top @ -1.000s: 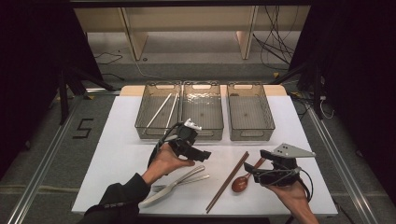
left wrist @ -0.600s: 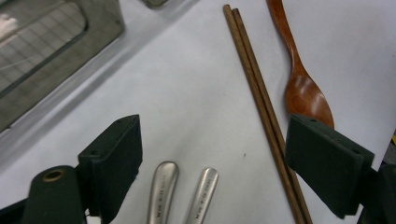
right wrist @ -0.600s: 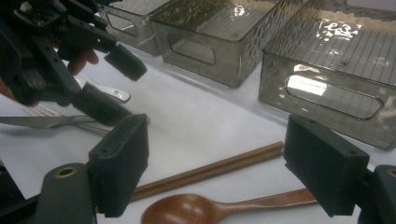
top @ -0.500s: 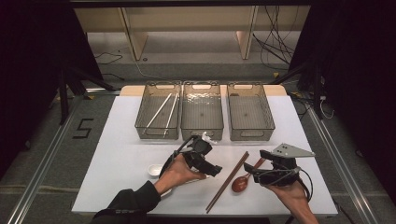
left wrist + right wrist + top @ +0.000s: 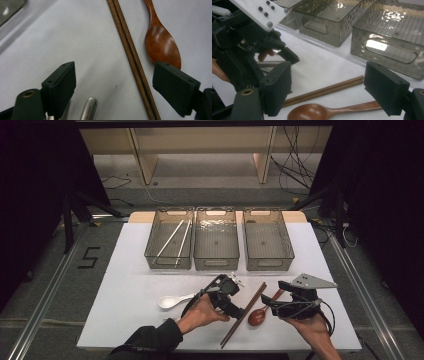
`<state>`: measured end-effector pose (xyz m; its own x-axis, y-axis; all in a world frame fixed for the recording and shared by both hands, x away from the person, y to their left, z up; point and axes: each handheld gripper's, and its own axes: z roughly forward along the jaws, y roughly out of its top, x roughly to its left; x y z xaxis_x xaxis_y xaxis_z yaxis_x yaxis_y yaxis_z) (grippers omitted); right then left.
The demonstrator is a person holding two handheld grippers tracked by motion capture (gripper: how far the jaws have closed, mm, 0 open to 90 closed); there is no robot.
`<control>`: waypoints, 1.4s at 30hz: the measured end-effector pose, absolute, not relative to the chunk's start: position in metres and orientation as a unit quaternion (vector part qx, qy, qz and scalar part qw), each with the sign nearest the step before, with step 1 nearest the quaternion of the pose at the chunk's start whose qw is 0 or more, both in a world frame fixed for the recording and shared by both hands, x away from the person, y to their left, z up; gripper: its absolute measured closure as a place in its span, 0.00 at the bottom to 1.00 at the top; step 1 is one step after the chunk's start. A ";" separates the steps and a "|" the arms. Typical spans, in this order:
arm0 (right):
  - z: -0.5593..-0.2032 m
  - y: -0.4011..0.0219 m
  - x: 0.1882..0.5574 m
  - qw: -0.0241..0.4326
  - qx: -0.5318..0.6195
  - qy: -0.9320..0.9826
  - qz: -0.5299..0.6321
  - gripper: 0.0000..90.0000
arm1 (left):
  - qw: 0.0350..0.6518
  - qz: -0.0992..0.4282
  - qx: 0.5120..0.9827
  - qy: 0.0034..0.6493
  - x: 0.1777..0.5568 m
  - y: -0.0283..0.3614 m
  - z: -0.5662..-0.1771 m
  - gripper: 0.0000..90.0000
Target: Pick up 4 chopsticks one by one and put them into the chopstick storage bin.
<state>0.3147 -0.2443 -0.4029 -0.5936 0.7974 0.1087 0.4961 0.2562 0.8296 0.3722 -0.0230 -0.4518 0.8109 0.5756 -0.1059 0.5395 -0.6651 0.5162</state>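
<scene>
**A:** Held the left tongs [image 5: 113, 75] wide apart, gripping nothing. Why so?

**B:** Probably opened to straddle the brown chopsticks [image 5: 132, 60]. Hung low over the bench [image 5: 125, 285], tilted down toward them.

**A:** And lay where, against those tongs?

**B:** Ran up between the two pads, nearer the right-hand one in the left gripper view, touched by neither. Lay side by side as a pair, slanting across the near part of the bench.

**A:** Right tongs [image 5: 327, 75]?

**B:** Spread wide too, empty, hovering just above the wooden spoon [image 5: 312, 112]. Looked poised in readiness, likely meant for that spoon.

**A:** Spoon's place?

**B:** Rested just beside the chopsticks, on the side toward the right tongs, bowl nearest, handle pointing away toward the bins.

**A:** Farther out?

**B:** Saw a metal handle [image 5: 88, 110] poking in under the left tongs and a white spoon [image 5: 170, 301] off to their left. Beyond, three clear bins [image 5: 218, 265] in a row at the back, with white chopsticks [image 5: 172, 239] in the left one. Seemed laid out for sorting by kind.
</scene>
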 end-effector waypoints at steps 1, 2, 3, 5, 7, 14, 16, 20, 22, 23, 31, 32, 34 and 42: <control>-0.403 -0.244 0.315 0.169 0.418 0.774 0.444 0.26 | 0.270 0.034 0.913 0.304 0.371 -0.024 -0.453 0.21; -0.403 -0.244 0.315 0.169 0.418 0.774 0.444 0.26 | 0.268 0.033 0.914 0.303 0.371 -0.026 -0.454 0.22; -0.403 -0.244 0.315 0.169 0.418 0.774 0.444 0.26 | 0.262 0.032 0.916 0.300 0.370 -0.027 -0.455 0.22; -0.403 -0.244 0.315 0.169 0.419 0.774 0.444 0.26 | 0.260 0.032 0.917 0.301 0.370 -0.028 -0.457 0.23; -0.403 -0.244 0.315 0.169 0.418 0.774 0.444 0.26 | 0.256 0.033 0.918 0.300 0.370 -0.030 -0.459 0.24; -0.403 -0.244 0.315 0.169 0.418 0.774 0.444 0.26 | 0.244 0.038 0.923 0.294 0.369 -0.034 -0.463 0.27; -0.403 -0.244 0.315 0.169 0.418 0.774 0.444 0.26 | 0.239 0.041 0.926 0.290 0.368 -0.035 -0.465 0.27; -0.403 -0.244 0.315 0.168 0.418 0.775 0.444 0.26 | 0.232 0.044 0.928 0.289 0.368 -0.037 -0.467 0.28; -0.403 -0.244 0.315 0.168 0.418 0.774 0.444 0.26 | 0.227 0.050 0.929 0.289 0.369 -0.036 -0.466 0.30; -0.403 -0.244 0.315 0.169 0.418 0.774 0.444 0.26 | 0.226 0.050 0.929 0.290 0.369 -0.036 -0.466 0.30; -0.403 -0.244 0.315 0.168 0.418 0.775 0.444 0.26 | 0.213 0.049 0.935 0.279 0.371 -0.035 -0.468 0.39; -0.403 -0.244 0.315 0.168 0.418 0.775 0.443 0.26 | 0.213 0.049 0.936 0.277 0.371 -0.035 -0.467 0.41; -0.403 -0.244 0.315 0.168 0.418 0.774 0.444 0.26 | 0.209 0.047 0.939 0.270 0.372 -0.035 -0.466 0.45; -0.404 -0.244 0.315 0.168 0.418 0.775 0.443 0.26 | 0.187 0.038 0.947 0.259 0.378 -0.037 -0.462 0.68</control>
